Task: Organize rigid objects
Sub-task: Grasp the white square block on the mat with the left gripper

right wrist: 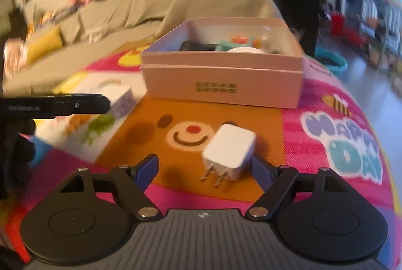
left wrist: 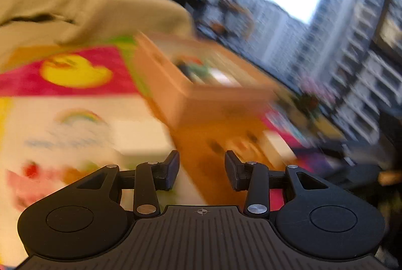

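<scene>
- Step in hand, as I read it: fetching the white charger plug for the open pink box, which already holds several small items.
- Plug lies on the play mat, prongs toward the camera, near the box front but apart from it.
- Right hand-held gripper: jaws spread wide, empty; plug sits just ahead, close by the right finger.
- Left hand-held gripper: narrow gap, nothing between the pads.
- Next: centre the jaws over the plug body, then close.
</scene>
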Motion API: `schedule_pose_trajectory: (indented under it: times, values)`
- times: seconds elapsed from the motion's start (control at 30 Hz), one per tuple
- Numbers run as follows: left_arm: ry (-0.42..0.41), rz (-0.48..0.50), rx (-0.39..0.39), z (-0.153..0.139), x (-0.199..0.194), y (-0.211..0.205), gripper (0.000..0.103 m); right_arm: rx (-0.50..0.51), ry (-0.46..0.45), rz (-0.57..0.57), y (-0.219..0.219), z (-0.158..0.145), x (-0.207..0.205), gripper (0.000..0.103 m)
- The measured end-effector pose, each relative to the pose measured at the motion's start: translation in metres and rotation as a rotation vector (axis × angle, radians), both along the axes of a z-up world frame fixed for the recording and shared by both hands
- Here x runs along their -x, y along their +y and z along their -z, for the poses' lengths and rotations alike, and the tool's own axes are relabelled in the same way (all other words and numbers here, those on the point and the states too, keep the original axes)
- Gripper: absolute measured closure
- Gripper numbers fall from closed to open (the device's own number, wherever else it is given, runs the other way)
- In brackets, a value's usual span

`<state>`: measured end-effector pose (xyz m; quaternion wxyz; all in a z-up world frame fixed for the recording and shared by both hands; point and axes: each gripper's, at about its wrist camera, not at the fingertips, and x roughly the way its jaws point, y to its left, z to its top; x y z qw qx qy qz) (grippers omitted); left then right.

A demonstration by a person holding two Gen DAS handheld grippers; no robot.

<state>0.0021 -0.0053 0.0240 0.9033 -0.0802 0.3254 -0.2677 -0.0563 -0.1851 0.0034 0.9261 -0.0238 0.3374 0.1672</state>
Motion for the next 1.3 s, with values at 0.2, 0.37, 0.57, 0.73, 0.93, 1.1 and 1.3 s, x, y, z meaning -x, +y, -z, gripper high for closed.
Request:
schedule_pose_trajectory:
  times: [0.2, 0.37, 0.57, 0.73, 0.93, 1.1, 1.3]
  values:
    - [-0.132, 0.045, -0.141, -0.013, 0.02, -0.023, 0.059, 0.057, -0.008, -0.062, 0.013, 0.002, 0.005, 0.016]
    - [-0.151, -0.183, -0.146, -0.026, -0.006, 0.008, 0.059, 0.043, -0.007, -0.058, 0.011, 0.002, 0.006, 0.016]
    - [0.028, -0.329, -0.012, -0.011, -0.051, 0.053, 0.06, 0.015, -0.003, -0.059, 0.007, 0.001, 0.004, 0.016]
    - [0.107, -0.25, 0.096, 0.006, -0.051, 0.051, 0.057, -0.004, 0.002, -0.062, 0.005, 0.001, 0.004, 0.015]
    - [0.096, -0.043, 0.025, 0.001, -0.027, 0.021, 0.057, 0.0, 0.005, -0.066, 0.006, 0.001, 0.003, 0.013]
    - [-0.008, 0.132, -0.224, -0.003, 0.014, -0.016, 0.057, 0.0, 0.005, -0.067, 0.006, 0.001, 0.003, 0.013]
    - [-0.066, 0.245, -0.331, 0.002, 0.038, -0.046, 0.051, -0.026, 0.008, -0.064, 0.002, 0.0, 0.003, 0.013]
